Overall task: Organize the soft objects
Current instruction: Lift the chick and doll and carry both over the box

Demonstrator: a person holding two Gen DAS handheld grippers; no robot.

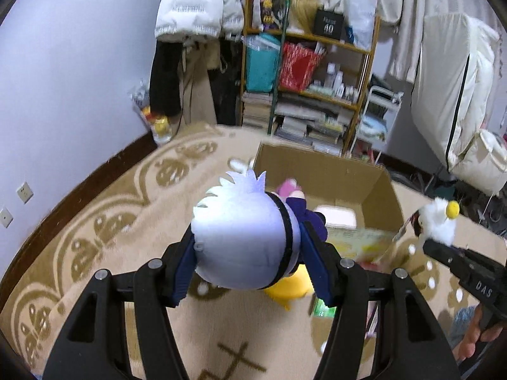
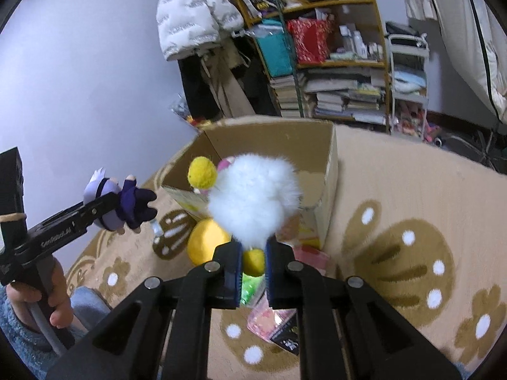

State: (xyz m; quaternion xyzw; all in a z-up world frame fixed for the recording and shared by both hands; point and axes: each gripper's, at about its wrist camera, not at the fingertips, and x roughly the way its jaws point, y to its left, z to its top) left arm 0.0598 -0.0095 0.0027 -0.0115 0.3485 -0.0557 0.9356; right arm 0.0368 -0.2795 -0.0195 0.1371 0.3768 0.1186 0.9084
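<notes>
My left gripper is shut on a plush doll with a big pale lavender head and dark purple clothes, held above the carpet in front of an open cardboard box. The doll also shows in the right wrist view. My right gripper is shut on a fluffy white plush with yellow balls, held just before the same box. That plush also shows in the left wrist view. A yellow plush lies on the carpet by the box.
The box holds a pink item. Packets lie on the beige patterned carpet below my grippers. A cluttered wooden shelf, hanging coats and a white cart stand behind.
</notes>
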